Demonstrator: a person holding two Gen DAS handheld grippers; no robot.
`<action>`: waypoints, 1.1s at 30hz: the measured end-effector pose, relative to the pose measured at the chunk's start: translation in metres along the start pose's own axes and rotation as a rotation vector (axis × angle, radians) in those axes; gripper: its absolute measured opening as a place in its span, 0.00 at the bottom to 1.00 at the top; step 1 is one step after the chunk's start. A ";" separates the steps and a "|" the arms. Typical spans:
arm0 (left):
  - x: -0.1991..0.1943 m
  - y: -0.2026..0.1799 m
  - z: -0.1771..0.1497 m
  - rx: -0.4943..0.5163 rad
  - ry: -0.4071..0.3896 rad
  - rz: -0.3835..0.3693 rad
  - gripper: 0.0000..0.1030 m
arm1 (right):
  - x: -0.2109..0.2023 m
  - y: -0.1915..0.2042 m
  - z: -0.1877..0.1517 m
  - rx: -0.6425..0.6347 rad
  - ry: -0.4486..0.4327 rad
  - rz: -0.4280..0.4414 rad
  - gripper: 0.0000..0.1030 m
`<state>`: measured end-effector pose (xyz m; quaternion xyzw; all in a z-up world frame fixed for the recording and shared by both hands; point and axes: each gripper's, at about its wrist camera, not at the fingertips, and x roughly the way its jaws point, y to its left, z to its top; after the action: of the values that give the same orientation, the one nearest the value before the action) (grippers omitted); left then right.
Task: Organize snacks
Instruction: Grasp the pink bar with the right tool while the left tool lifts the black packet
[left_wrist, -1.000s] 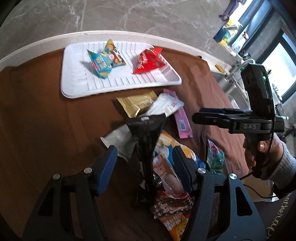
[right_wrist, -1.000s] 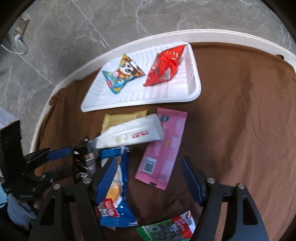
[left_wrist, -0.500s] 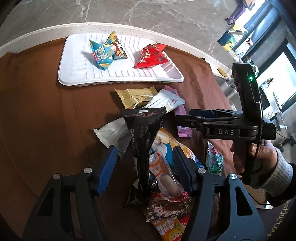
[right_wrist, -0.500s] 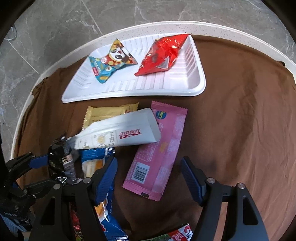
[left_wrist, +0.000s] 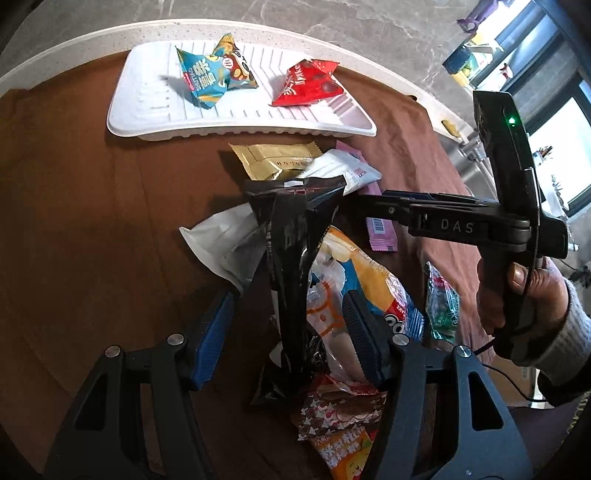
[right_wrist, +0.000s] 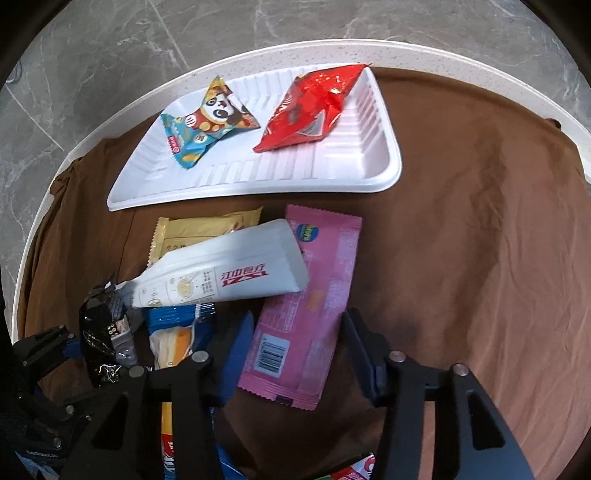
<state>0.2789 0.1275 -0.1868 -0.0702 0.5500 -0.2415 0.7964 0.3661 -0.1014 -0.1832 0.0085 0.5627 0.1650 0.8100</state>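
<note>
A white tray (left_wrist: 147, 110) (right_wrist: 369, 173) holds a blue panda snack (left_wrist: 210, 77) (right_wrist: 203, 129) and a red snack (left_wrist: 306, 88) (right_wrist: 310, 110). My left gripper (left_wrist: 288, 328) is open around a black packet (left_wrist: 291, 258) that stands upright in a pile of snacks. My right gripper (right_wrist: 295, 343) is open, its fingers on either side of the near end of a pink packet (right_wrist: 310, 302) on the brown cloth. A white pouch (right_wrist: 225, 277) lies over a gold packet (right_wrist: 207, 232) and the pink one.
The right gripper's body and the hand (left_wrist: 517, 288) holding it cross the left wrist view at the right. A blue and orange bag (left_wrist: 376, 288), a green packet (left_wrist: 441, 302) and a star-print packet (left_wrist: 340, 410) lie near. The round table's white rim (right_wrist: 92, 140) lies behind the tray.
Both grippers have moved forward toward the tray. My right gripper has come down around the pink packet's near end. The black packet stays between my left fingers.
</note>
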 end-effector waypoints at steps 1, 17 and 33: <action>0.000 0.000 0.000 -0.001 -0.002 0.007 0.57 | 0.000 0.000 0.000 -0.005 0.000 -0.004 0.52; 0.004 0.007 -0.002 -0.043 -0.019 -0.008 0.15 | -0.008 -0.009 -0.008 -0.062 -0.024 -0.001 0.30; -0.043 0.021 0.005 -0.110 -0.109 -0.077 0.13 | -0.056 -0.043 -0.031 0.095 -0.054 0.170 0.29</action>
<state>0.2778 0.1648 -0.1568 -0.1481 0.5151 -0.2369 0.8103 0.3308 -0.1627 -0.1520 0.0988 0.5452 0.2060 0.8066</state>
